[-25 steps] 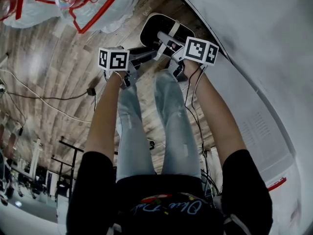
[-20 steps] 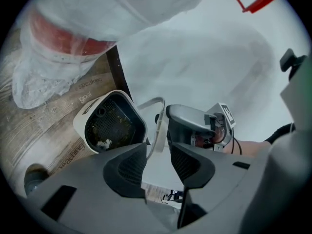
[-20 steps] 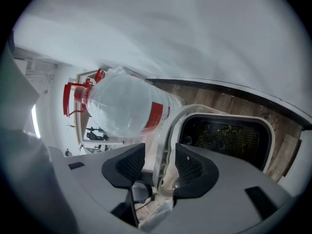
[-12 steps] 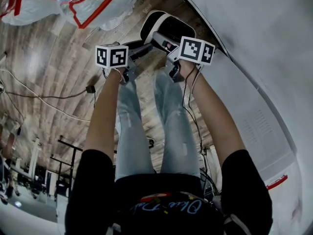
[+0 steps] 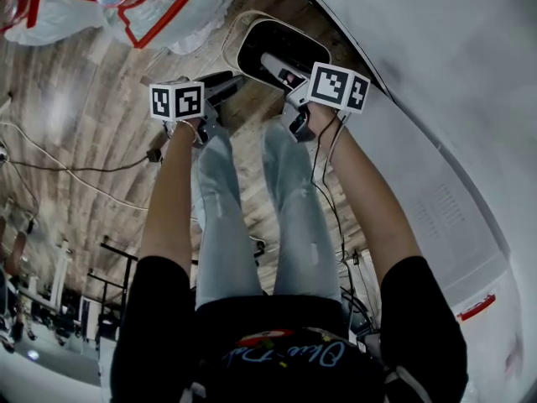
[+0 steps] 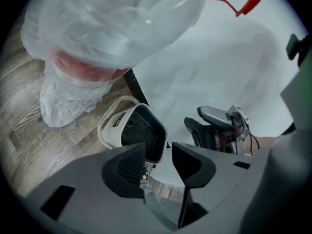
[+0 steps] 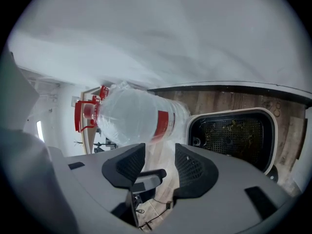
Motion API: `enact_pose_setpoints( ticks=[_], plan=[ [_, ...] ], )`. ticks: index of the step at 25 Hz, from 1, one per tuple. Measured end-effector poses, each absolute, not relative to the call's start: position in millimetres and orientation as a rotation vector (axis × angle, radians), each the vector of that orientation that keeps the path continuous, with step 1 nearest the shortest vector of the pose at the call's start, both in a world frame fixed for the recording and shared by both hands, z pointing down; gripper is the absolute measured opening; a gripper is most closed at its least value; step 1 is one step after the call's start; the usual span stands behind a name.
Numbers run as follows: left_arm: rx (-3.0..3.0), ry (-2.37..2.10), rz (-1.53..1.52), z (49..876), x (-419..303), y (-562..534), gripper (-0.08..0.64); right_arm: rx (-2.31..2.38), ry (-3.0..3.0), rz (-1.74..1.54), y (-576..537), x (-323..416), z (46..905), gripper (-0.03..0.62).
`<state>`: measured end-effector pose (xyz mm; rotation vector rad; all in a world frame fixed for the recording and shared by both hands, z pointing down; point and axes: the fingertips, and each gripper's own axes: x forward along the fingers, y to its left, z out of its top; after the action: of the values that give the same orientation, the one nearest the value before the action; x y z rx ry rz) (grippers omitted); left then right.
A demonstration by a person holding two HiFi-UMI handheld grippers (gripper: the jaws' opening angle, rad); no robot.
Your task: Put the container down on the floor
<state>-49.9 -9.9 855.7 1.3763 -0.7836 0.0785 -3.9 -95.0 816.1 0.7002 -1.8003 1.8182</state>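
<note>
Head view is showing the white rectangular plastic container with a dark inside [image 5: 273, 50] lying on the pale wooden plank floor [image 5: 92, 133], close beside the white curved wall [image 5: 445, 74]. The left hand-held gripper [image 5: 228, 80] is sitting just beside the container's near rim, and the right hand-held gripper [image 5: 267, 60] is reaching over its open mouth. The container appears to be resting on the boards, so the step in hand looks like letting go and backing out cleanly.

Left gripper view is showing jaws that have just been opening and are standing wide apart, gripping nothing. The container's rim [image 6: 131, 130] is lying just beyond the left jaw, not between the pads. Drawing straight back along the jaws' own line should keep that jaw from hooking the rim and tipping the container.

Right gripper view is showing its jaws spread wide too, having just been opening, with nothing held. The container [image 7: 234, 135] is lying off to their right.

The large clear water bottle with a red label, wrapped in a clear plastic bag [image 7: 129, 116], is crowding one side and the wall the other. Open floor is lying back toward the person's legs, and the black cable with a small plug [image 5: 155, 154] is well apart.
</note>
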Motion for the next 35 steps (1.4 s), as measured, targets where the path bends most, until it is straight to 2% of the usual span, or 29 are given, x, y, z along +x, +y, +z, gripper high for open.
enact_pose_setpoints(
  ticks=[5,9,12,18,35],
  plan=[
    [1.405,-0.791,0.056,846.8,-47.0,-14.0,0.147,0.714,-1.812,1.825,-97.4,-1.4,807.6,0.177],
    [1.440,-0.817,-0.023,827.0,-44.8,-25.7,0.088,0.701,-1.839,1.787,-95.6,2.1,793.9,0.044],
    [1.454,-0.865,-0.123,808.0,-50.3,-39.7,0.036,0.693,-1.872,1.751,-95.5,3.4,782.3,0.007],
    [1.548,-0.904,-0.157,762.5,-55.0,-50.3,0.017,0.733,-1.950,1.745,-98.1,5.7,743.7,-0.001],
    [1.919,-0.873,-0.122,578.6,-41.9,-53.8,0.014,0.939,-2.324,1.369,-100.9,19.1,561.2,-0.002]
  ],
)
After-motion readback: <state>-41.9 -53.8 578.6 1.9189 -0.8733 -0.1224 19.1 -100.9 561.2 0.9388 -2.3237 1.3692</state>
